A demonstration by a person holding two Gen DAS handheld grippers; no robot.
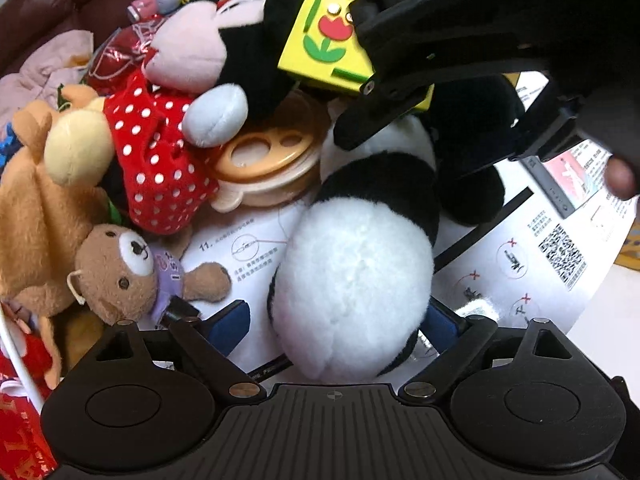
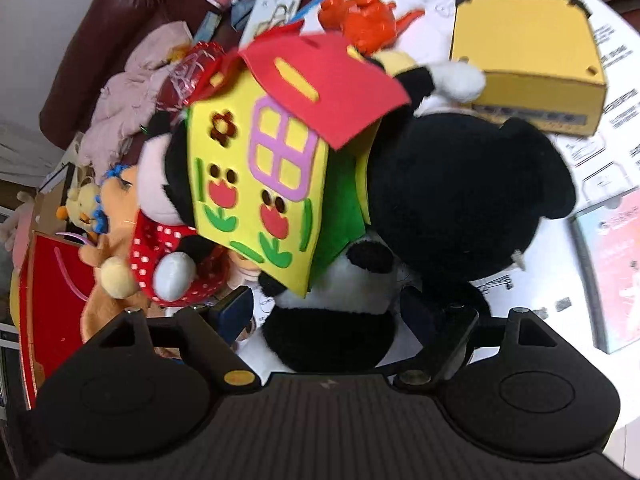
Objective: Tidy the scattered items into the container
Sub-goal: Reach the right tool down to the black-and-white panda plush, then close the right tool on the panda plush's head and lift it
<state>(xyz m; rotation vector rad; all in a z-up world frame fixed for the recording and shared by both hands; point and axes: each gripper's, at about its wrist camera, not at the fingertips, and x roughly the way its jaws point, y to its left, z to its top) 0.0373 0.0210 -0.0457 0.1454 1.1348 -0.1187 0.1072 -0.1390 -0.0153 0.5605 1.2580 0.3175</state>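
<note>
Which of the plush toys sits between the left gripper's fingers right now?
The panda plush: its white body fills the gap of the open left gripper. The small brown bear and the polka-dot mouse lie off to the side.

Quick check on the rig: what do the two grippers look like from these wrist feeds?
Both are matte black plastic. The left gripper and right gripper each carry blue finger pads, a ribbed central plate, two round housings and brass-coloured pivot pins. Seen from the left wrist, the right gripper's body shows raised lettering.
</note>
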